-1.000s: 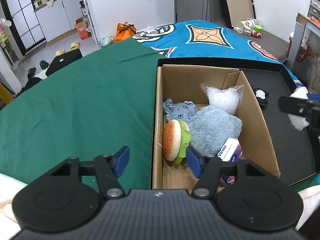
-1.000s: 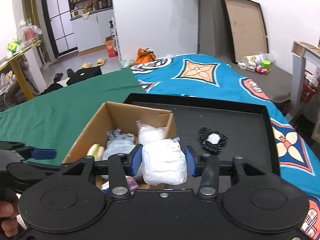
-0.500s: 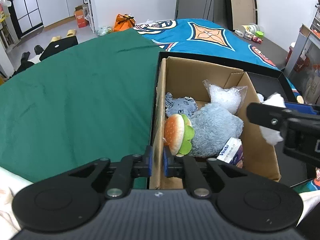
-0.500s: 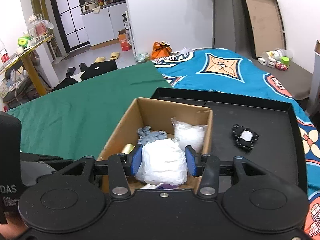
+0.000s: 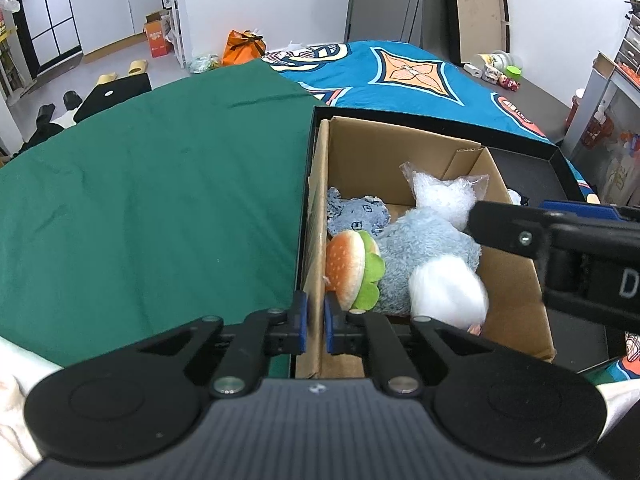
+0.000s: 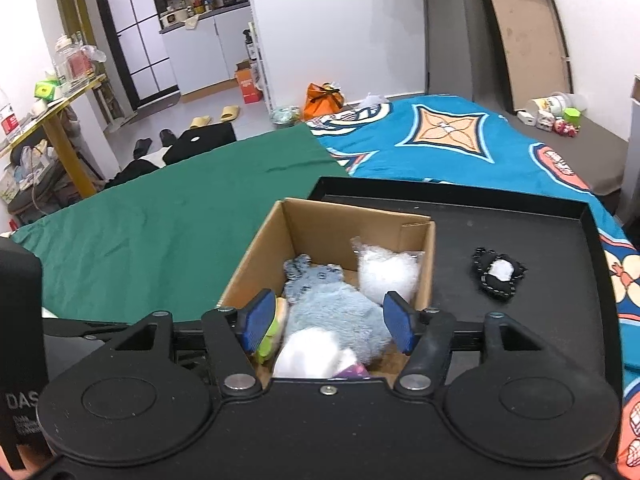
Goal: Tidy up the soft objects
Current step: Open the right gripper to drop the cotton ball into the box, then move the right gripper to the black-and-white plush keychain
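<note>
Six soft items fill one cardboard box [image 6: 424, 276]; the white bundle [image 5: 448, 292] lies atop. Left hand-held gripper [image 5: 315, 322] pinches the box wall; right hand-held gripper [image 6: 326, 326] hovers wide, empty.

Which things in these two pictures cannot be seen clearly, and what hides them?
- White soft bundle: blurred in both views, so whether it rests or falls is unclear.
- Purple tissue pack: right wrist view shows only a sliver behind the right tool; the left view hides it.
- Small black-and-white soft item on the black tray: too small to identify.
- Brown cardboard box: near wall hidden behind the left tool.
</note>
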`<state>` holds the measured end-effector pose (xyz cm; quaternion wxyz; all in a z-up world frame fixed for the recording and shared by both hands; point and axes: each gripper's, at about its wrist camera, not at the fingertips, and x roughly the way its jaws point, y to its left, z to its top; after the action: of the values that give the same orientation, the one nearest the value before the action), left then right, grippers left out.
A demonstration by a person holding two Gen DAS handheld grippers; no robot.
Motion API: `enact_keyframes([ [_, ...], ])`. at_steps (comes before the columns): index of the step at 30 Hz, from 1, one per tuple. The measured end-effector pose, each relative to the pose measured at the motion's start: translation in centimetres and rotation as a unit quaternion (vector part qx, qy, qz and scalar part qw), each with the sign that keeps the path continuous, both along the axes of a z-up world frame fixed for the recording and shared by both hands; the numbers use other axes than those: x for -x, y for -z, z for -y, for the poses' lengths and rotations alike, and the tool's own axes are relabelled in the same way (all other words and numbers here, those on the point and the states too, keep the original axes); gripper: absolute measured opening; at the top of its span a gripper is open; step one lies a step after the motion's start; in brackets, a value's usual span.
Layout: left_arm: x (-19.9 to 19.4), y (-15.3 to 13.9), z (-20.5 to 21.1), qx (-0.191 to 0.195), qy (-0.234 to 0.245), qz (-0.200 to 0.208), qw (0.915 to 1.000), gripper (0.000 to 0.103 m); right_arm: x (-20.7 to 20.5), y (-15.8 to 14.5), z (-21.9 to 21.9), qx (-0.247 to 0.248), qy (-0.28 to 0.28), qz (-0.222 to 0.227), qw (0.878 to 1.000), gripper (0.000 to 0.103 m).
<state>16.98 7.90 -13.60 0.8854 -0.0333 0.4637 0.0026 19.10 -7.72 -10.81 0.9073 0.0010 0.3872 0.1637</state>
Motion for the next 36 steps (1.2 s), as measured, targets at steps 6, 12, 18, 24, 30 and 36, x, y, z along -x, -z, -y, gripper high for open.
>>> enact_keyframes([
  [6,0.0,-0.2,0.2,-0.006,0.000,0.001,1.0000,0.008,0.3,0.4,1.2,0.010,0.010,-0.003,1.000,0.060],
  [12,0.0,-0.4,0.6,-0.022,0.001,0.004,0.9997,0.009,0.6,0.9,2.2,0.023,0.012,-0.003,1.000,0.060],
  [18,-0.2,-0.6,0.8,-0.028,-0.003,0.000,0.9996,0.012,0.4,1.2,4.7,0.026,0.026,-0.005,0.999,0.060],
  [24,-0.5,-0.6,1.2,-0.035,-0.007,-0.004,0.9994,0.033,-0.2,1.8,7.1,0.032,0.042,-0.006,0.999,0.063],
  [30,-0.6,-0.9,1.9,-0.058,-0.010,0.001,0.9983,0.054,-1.2,3.1,9.5,0.032,0.060,-0.010,0.998,0.065],
  [36,-1.1,-0.7,2.2,-0.075,-0.016,-0.004,0.9970,0.057,-2.2,4.1,10.9,0.034,0.066,-0.013,0.997,0.065],
])
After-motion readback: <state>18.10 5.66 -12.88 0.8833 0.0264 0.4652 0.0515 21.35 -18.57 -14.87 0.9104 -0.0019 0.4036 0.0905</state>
